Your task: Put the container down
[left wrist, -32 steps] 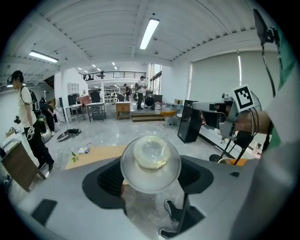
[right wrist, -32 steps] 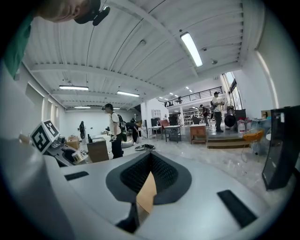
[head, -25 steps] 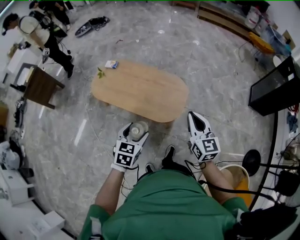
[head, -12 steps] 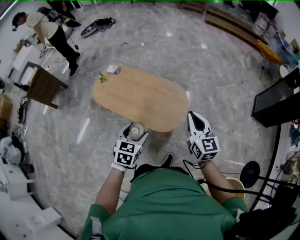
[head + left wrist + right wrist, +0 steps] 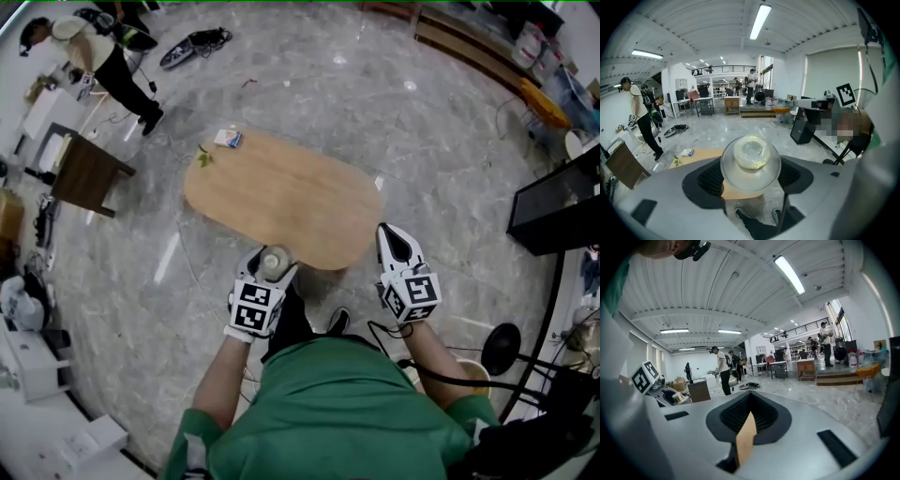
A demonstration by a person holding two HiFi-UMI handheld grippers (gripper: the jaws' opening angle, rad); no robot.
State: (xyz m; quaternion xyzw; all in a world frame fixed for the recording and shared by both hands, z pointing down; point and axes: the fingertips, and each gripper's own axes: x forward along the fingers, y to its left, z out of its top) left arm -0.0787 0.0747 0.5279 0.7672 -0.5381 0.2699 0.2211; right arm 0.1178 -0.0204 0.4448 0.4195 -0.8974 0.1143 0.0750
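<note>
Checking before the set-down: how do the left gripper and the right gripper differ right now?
The left gripper is shut on a clear round container; the right gripper holds nothing. The left gripper's jaws are spread around the container, while the right gripper's jaws are together, with only a sliver between them. Both point toward the near edge of the wooden table.

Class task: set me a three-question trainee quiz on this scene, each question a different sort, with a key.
1. True or false: the left claw grips a clear container.
2. The right claw is: A) shut and empty; B) gripping a spoon; C) wide open.
3. What surface lies just ahead of both claws?
Key: 1 true; 2 A; 3 the oval wooden table.
</note>
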